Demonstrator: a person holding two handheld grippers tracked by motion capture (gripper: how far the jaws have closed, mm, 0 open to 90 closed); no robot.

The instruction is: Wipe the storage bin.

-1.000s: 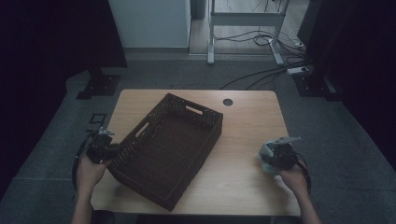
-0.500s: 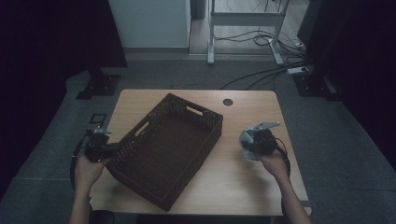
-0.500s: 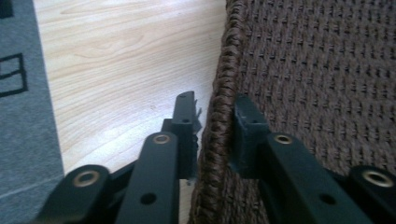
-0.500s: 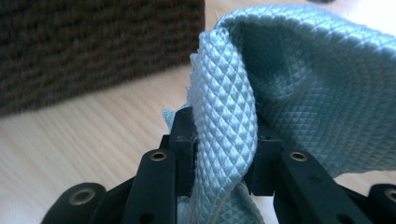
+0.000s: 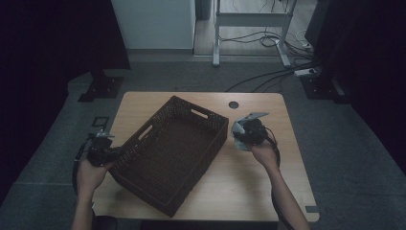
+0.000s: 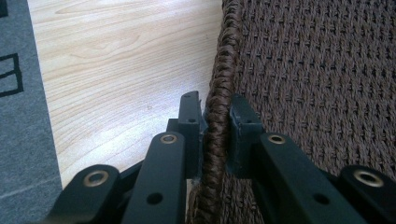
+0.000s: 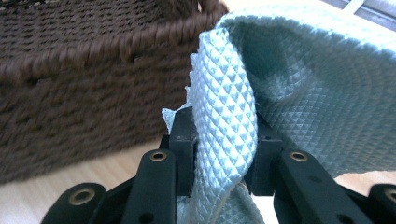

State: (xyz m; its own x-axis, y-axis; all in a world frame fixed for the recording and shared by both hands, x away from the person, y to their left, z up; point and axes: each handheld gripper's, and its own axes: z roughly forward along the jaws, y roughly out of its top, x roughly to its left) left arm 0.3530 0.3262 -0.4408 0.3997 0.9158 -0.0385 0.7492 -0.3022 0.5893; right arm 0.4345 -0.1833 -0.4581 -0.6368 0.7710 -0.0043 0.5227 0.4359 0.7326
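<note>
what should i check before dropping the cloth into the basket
1. Cloth held firmly: ok. The right gripper has its jaws shut on a fold of the light blue cloth.
2. Basket steadied: ok. The left gripper is shut on the basket rim, one jaw inside and one outside.
3. Basket free of other things: ok as far as the high view shows, though it is dim inside.
4. Cloth above the basket opening: not ok. It hangs beside the basket's right wall, over the table.
5. Cloth clear of the rim: cannot tell. The right gripper view shows it near the wall.
</note>
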